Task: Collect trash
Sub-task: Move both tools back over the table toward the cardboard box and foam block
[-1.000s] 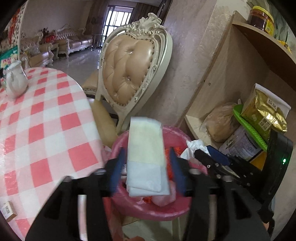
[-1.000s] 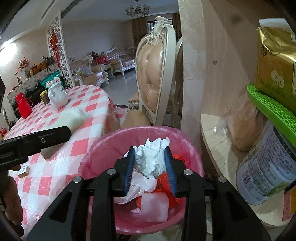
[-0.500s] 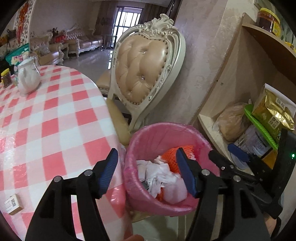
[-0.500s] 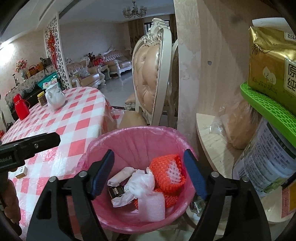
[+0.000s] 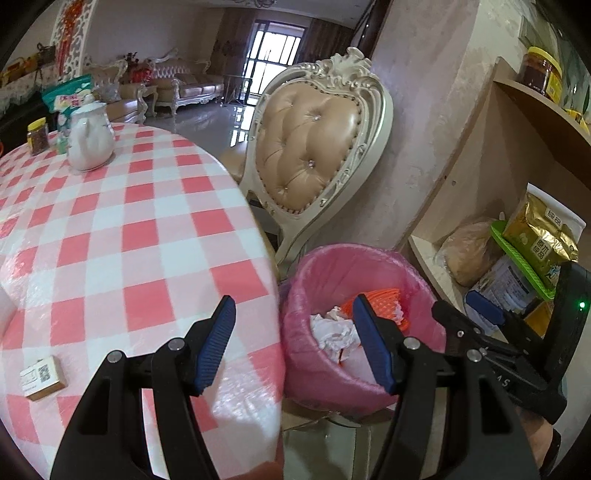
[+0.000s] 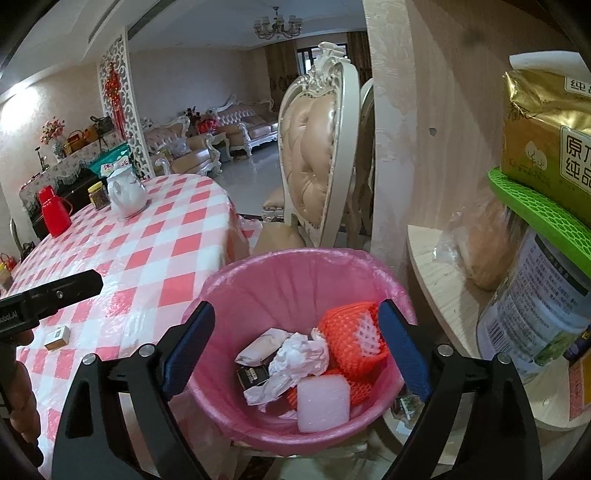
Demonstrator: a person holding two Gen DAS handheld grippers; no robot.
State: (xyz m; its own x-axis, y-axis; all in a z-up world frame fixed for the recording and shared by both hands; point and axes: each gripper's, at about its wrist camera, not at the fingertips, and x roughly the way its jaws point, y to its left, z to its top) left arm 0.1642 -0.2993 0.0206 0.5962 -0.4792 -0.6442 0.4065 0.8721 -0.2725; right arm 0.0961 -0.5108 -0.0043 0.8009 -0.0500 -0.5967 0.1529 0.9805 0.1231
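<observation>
Now that its jaws have just been opening wide, the right gripper (image 6: 295, 350) is hovering empty over the pink bin (image 6: 258, 273), where the crumpled tissue (image 6: 299, 356) is lying among other trash; the left gripper (image 5: 295, 343), half-open and empty too, is swinging left toward the small box (image 5: 42, 376) on the near table edge, probably the next pickup.

A round table in a red-and-white checked cloth (image 5: 122, 229) stands beside a cream carved chair with a tufted tan back (image 5: 310, 147). Beyond, pale glossy floor (image 5: 207, 118) runs to ornate sofas (image 6: 251, 125) under a dark-framed window (image 5: 273, 48). A chandelier (image 6: 277, 24) hangs from the ceiling, and a wooden shelf unit (image 5: 476, 155) lines the beige wall.
</observation>
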